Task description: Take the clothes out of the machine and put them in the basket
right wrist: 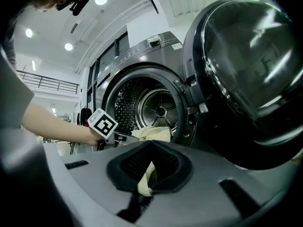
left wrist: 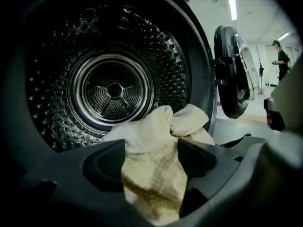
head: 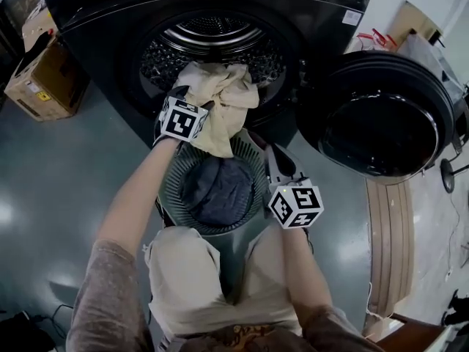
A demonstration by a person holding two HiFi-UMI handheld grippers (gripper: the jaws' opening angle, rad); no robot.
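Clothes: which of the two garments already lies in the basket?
The dark grey garment, inside the basket; the cream garment hangs out of the drum.

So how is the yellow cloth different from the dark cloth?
The yellow cloth is pale and checked; the dark cloth is blue-grey. The yellow cloth hangs out of the machine; the dark cloth lies in the basket. The left gripper has open jaws round the yellow cloth and the right gripper pinches a yellow strip; neither holds the dark cloth. Both are crumpled.
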